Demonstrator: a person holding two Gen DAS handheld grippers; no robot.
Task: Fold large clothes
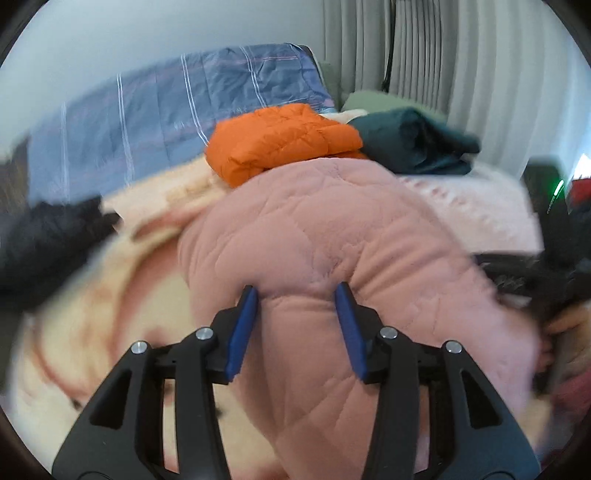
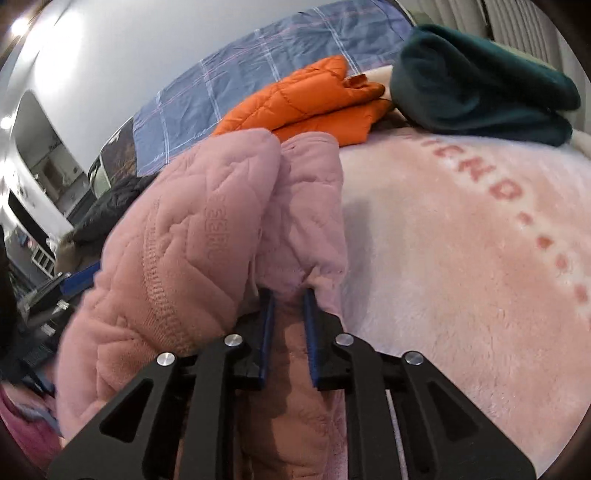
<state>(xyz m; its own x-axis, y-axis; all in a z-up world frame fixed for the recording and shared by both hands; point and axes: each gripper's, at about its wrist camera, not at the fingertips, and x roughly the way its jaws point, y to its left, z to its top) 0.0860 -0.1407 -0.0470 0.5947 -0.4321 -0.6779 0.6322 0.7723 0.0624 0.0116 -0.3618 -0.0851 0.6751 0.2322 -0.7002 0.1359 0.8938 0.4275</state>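
Left wrist view is showing the left gripper [image 1: 297, 295] pinching a thick fold of the pink quilted garment [image 1: 332, 236] between its blue fingers [image 1: 243, 325]. The right gripper [image 2: 289, 299] is clamping another bunch of it above the pink blanket [image 2: 461, 258] on the bed.

Pretty sure I'm working in someone's bedroom here. There's a bed covered by a fluffy pale pink blanket with red lettering [image 2: 461, 258], plus a blue plaid quilt [image 1: 166, 122] bunched up along the plain white wall [image 1: 147, 33]. Long pleated grey curtains [image 1: 443, 62] hang behind it. Folded clothes sit on the bed: an orange quilted puffer jacket [image 1: 280, 142] and a dark green fleece garment [image 1: 413, 142]. Looks like a lived-in home, not a lab.
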